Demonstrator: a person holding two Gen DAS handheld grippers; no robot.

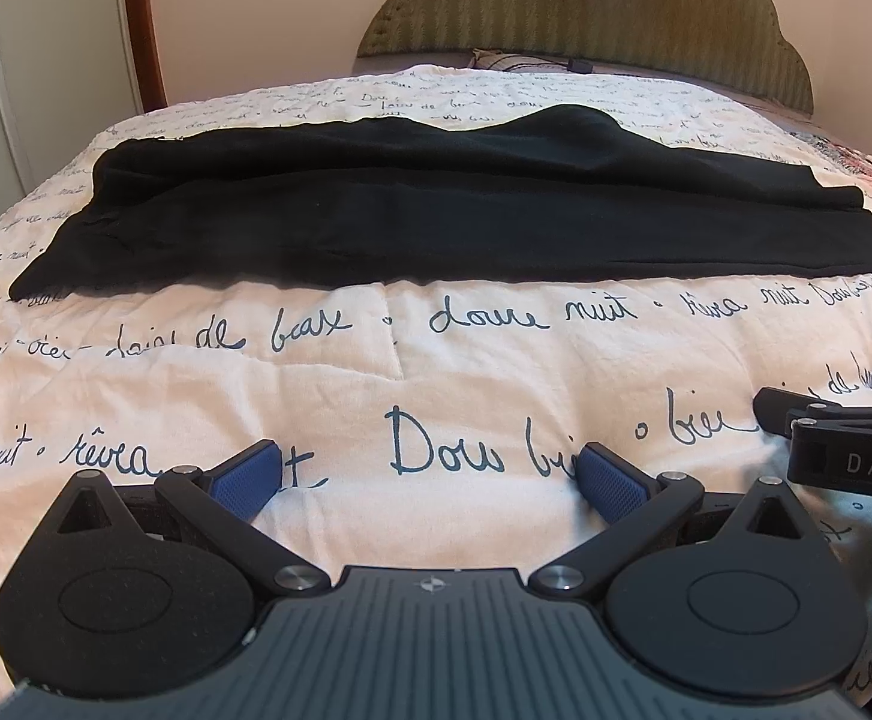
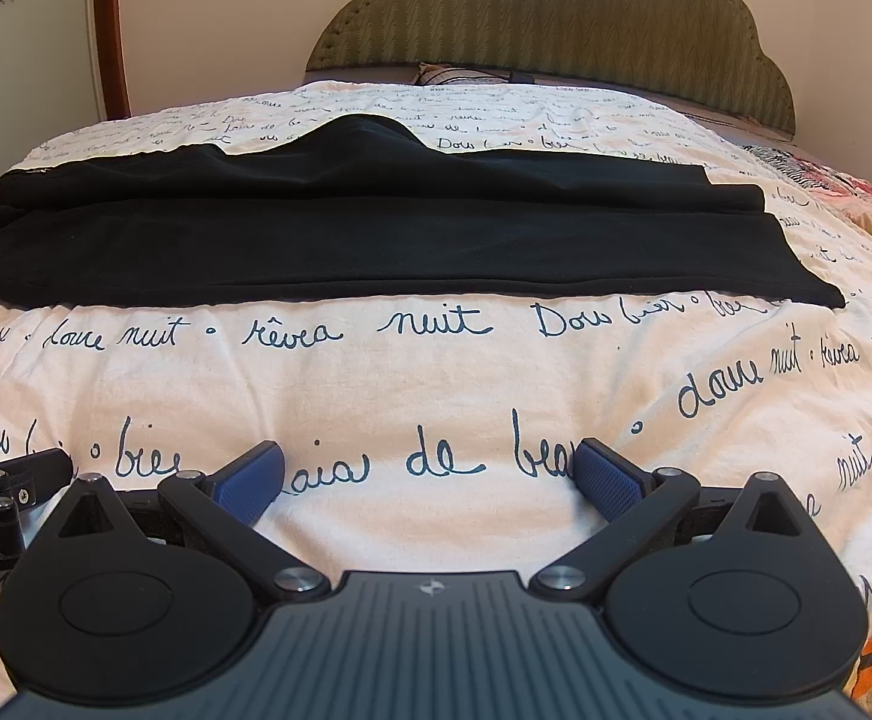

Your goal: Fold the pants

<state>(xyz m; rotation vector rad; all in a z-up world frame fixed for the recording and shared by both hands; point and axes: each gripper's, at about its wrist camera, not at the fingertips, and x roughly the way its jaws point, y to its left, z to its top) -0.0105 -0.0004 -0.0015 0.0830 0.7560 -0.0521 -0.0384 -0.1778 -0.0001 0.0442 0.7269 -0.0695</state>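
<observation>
Black pants (image 1: 376,222) (image 2: 328,234) lie flat across the bed, folded lengthwise into a long band, with a raised bump along the far edge. My left gripper (image 1: 430,483) hovers over the white quilt well short of the pants, open, with nothing between its blue pads. Level with it on the right, my right gripper (image 2: 430,483) is also open and empty, over the quilt near the front. In the left wrist view the right gripper (image 1: 844,414) shows at the right edge; in the right wrist view part of the left gripper (image 2: 10,480) shows at the left.
A white quilt (image 1: 436,372) (image 2: 436,384) printed with dark script covers the bed. An olive padded headboard (image 1: 586,6) (image 2: 556,6) stands at the far end, a pillow (image 2: 460,73) below it. A wooden-framed wardrobe (image 1: 46,30) is at the left. Pink patterned cloth (image 2: 856,198) lies at the right.
</observation>
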